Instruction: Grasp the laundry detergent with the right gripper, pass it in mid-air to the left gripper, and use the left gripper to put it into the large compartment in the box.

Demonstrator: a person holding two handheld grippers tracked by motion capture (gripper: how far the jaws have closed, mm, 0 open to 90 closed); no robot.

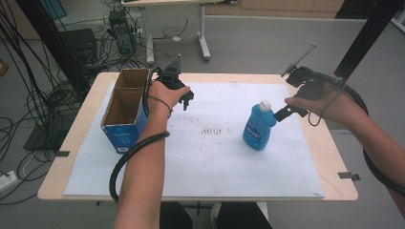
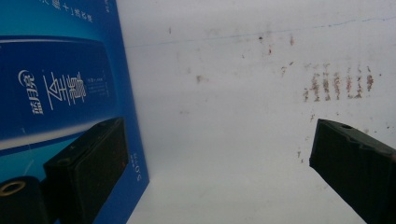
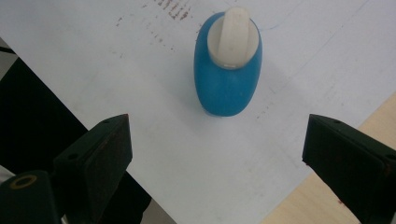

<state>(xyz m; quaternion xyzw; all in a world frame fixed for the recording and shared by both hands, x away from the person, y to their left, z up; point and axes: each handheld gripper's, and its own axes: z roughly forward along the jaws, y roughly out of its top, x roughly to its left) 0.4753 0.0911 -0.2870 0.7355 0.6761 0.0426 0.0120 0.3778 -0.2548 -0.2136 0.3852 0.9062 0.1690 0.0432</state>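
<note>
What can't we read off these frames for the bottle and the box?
- Blue bottle label: too small in the high view; the right gripper view looks down on its white cap.
- Cardboard box floor: high view, hidden by its own walls.
- Box print: left gripper view, cut off by the frame edge and one jaw.

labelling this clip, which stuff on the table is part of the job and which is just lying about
In the job:
- blue bottle, standing upright
- open box
- right gripper, open, near the bottle
- left gripper, open, beside the box

Lying about:
- white mat with reddish marks
- cables on the floor
</note>
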